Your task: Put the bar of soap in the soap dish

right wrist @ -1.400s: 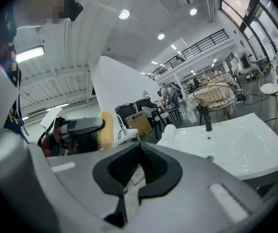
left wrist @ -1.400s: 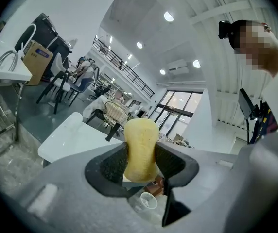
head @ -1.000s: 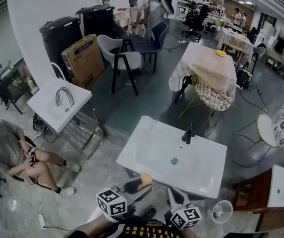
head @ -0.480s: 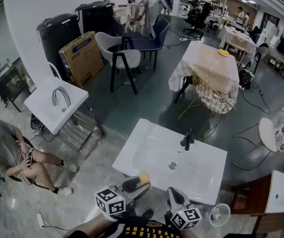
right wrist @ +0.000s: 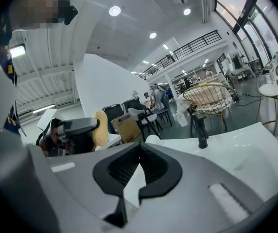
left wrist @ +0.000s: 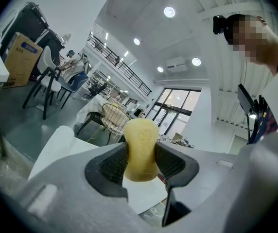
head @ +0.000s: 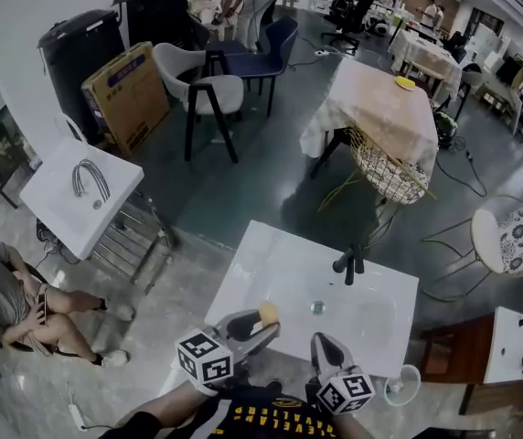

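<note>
A yellow bar of soap (left wrist: 140,147) stands upright between the pads of my left gripper (left wrist: 140,155), which is shut on it. In the head view that gripper (head: 258,324) holds the soap (head: 267,314) over the near left edge of a white sink (head: 280,273) with a black tap (head: 351,263). My right gripper (head: 325,347) hovers beside it at the sink's near edge, its pads (right wrist: 129,165) touching at the tips with nothing between them. A small round pale dish (head: 399,386) sits by the sink's near right corner.
A second white sink (head: 56,199) on a steel stand is at the left, with a seated person (head: 5,300) below it. Beyond stand chairs (head: 208,94), a cardboard box (head: 124,94), a cloth-covered table (head: 380,108), a wire basket (head: 389,176) and a round stool (head: 508,238).
Both grippers have moved forward to the white sink, which now lies closer below them. The soap stays in the left gripper and now hangs over the sink's edge.
</note>
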{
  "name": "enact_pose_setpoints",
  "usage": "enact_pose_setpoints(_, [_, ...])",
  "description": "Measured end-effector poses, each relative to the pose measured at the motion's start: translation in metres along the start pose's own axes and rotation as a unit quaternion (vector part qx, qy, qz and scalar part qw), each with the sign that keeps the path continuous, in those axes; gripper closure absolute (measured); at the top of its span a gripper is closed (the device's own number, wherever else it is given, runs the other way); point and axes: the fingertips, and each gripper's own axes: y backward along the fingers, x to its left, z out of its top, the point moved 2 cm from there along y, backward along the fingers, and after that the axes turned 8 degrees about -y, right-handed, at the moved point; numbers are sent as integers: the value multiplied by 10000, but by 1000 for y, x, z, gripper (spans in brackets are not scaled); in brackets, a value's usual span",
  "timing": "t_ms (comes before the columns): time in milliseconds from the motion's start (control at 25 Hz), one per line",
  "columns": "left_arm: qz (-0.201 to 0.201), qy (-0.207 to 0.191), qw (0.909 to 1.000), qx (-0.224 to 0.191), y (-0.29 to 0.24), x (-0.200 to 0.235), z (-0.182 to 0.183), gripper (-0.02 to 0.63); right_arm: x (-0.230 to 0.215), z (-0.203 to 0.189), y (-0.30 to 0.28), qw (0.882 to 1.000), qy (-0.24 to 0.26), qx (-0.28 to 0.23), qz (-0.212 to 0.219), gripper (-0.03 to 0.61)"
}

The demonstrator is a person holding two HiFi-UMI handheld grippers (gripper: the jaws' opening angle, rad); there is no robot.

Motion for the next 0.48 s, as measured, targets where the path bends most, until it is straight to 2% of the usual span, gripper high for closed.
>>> enact_pose_setpoints(200, [-33,-100,9999,-9,-3,53,26,433,7,14,-49,9998,51,-181,-88,575])
enact_pose_setpoints(480, [55,160,9998,136,-3,105,34,434,16,15,-81,9992,-12,-59,-394,575])
